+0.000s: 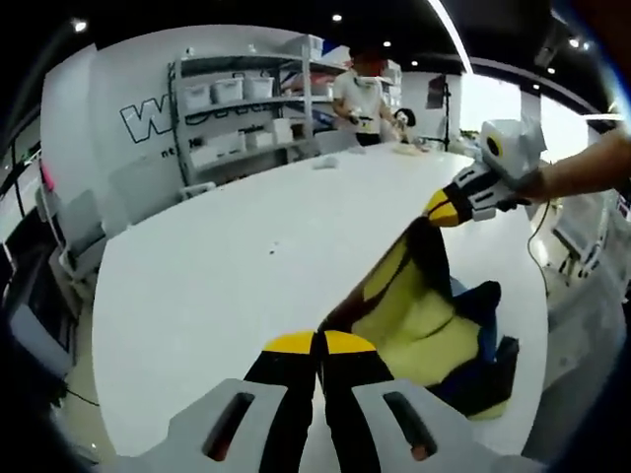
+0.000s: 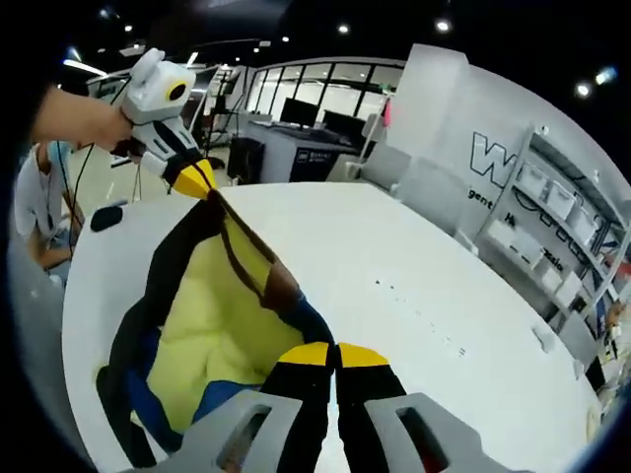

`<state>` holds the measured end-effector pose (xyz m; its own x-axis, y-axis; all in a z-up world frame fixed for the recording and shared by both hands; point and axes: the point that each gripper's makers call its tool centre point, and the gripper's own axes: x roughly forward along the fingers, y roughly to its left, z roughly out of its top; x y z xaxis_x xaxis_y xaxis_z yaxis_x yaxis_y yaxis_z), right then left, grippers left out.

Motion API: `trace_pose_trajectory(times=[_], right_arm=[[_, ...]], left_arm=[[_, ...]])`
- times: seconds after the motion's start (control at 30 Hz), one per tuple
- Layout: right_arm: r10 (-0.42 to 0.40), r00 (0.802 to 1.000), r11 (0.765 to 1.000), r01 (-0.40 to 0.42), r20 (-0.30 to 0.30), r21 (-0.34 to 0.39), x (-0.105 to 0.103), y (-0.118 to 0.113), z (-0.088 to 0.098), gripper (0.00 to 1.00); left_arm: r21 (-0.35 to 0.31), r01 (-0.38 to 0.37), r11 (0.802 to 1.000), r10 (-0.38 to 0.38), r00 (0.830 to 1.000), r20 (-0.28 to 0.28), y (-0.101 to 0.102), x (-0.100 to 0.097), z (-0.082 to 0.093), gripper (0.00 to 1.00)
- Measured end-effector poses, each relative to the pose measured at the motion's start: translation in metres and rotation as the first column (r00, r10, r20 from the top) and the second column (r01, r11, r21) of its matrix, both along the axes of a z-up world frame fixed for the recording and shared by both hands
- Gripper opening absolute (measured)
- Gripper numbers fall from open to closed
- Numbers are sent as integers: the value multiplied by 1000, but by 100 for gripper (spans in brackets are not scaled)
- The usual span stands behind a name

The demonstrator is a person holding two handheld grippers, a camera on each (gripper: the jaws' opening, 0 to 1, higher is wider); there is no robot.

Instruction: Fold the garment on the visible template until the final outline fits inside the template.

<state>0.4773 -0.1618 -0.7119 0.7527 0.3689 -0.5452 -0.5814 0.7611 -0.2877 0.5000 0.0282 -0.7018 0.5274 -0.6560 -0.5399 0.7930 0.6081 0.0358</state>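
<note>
A yellow, black and blue garment (image 1: pixel 424 330) hangs stretched between my two grippers above the white table (image 1: pixel 227 266). In the left gripper view, my left gripper (image 1: pixel 320 342) is shut on one dark edge, and the right gripper (image 1: pixel 439 209) comes in from the right, shut on the far edge. In the right gripper view, my right gripper (image 2: pixel 333 353) is shut on the garment (image 2: pixel 212 325) near a blue part. The left gripper (image 2: pixel 197 180) pinches its upper corner at the top left. The lower folds sag onto the table (image 2: pixel 414 266).
A person (image 1: pixel 360 94) stands at the table's far end beside shelves of boxes (image 1: pixel 237 108). Grey chairs (image 1: pixel 74 236) line one side. In the right gripper view are desks with monitors (image 2: pixel 315 123), a seated person (image 2: pixel 35 212) and a small black object (image 2: pixel 105 217).
</note>
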Motion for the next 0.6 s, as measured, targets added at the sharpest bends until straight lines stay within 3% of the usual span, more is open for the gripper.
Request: trace_pose_trajectory(times=[0.43, 0.6], right_arm=[[-62, 998, 997, 61, -24, -48, 15, -16, -36, 0], [-114, 993, 993, 114, -42, -14, 14, -19, -53, 0]], left_arm=[[20, -16, 1000, 16, 999, 35, -12, 17, -25, 3], [57, -25, 998, 23, 999, 26, -13, 21, -46, 3]])
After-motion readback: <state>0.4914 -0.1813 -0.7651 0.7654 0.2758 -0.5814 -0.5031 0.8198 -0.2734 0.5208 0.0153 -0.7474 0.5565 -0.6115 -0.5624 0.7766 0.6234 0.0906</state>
